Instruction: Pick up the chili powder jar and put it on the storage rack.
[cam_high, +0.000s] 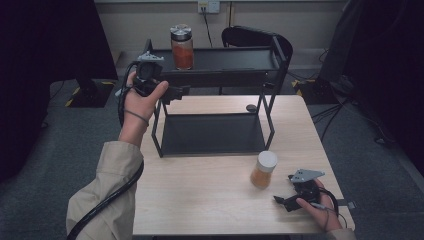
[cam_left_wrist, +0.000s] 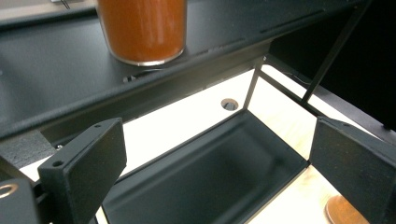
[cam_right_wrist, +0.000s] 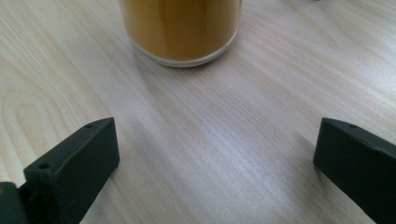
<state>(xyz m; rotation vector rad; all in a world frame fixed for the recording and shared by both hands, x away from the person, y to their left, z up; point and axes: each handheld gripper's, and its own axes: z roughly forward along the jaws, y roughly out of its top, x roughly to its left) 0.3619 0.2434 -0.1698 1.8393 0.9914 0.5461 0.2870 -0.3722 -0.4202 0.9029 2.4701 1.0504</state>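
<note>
A black two-tier metal rack (cam_high: 230, 59) stands at the back of the wooden table (cam_high: 200, 190). On its top shelf (cam_left_wrist: 56, 70) sits a jar of red-orange contents (cam_high: 182, 47) (cam_left_wrist: 142, 30) with a silver lid. A white-lidded jar of yellow-orange contents (cam_high: 263, 170) (cam_right_wrist: 182, 28) stands on the table in front of the rack's right end. My left gripper (cam_high: 181, 92) (cam_left_wrist: 219, 144) is open, held at the rack's left end just below the top shelf, apart from the red jar. My right gripper (cam_high: 278, 200) (cam_right_wrist: 219, 140) is open, low over the table, a short way from the white-lidded jar.
The rack's bottom tray (cam_high: 210, 135) (cam_left_wrist: 210, 172) holds nothing. A round cable hole (cam_high: 251, 108) (cam_left_wrist: 229, 104) is in the table behind the tray. A dark chair (cam_high: 250, 36) stands behind the rack. Black stands and cables flank the table on the floor.
</note>
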